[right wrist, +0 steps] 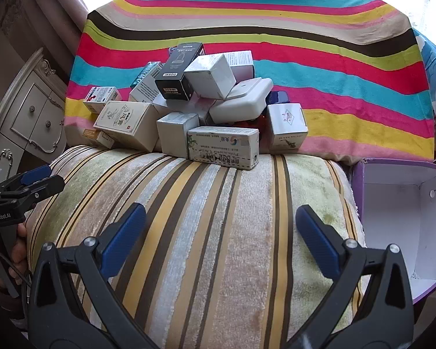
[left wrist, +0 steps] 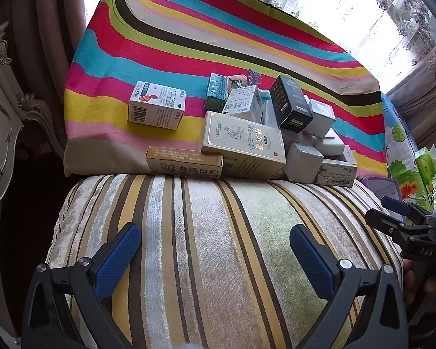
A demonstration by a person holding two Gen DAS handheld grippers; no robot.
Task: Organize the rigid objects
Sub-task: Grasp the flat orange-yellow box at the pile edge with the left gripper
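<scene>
A pile of small cardboard boxes (left wrist: 264, 128) lies on a rainbow-striped cloth (left wrist: 189, 46), just beyond a striped cushion (left wrist: 218, 247). It includes a black box (left wrist: 290, 103), a cream box (left wrist: 242, 142) and a lone white box (left wrist: 157, 106) to the left. The pile also shows in the right wrist view (right wrist: 200, 107). My left gripper (left wrist: 215, 250) is open and empty above the cushion. My right gripper (right wrist: 221, 232) is open and empty, also above the cushion (right wrist: 206, 232). An empty purple-rimmed box (right wrist: 404, 218) stands at the right.
An ornate white cabinet (left wrist: 0, 122) stands at the left. Lace curtains and a window (left wrist: 392, 14) are behind. A floral cloth (left wrist: 404, 157) lies at the right. The right gripper shows at the edge of the left wrist view (left wrist: 398, 218).
</scene>
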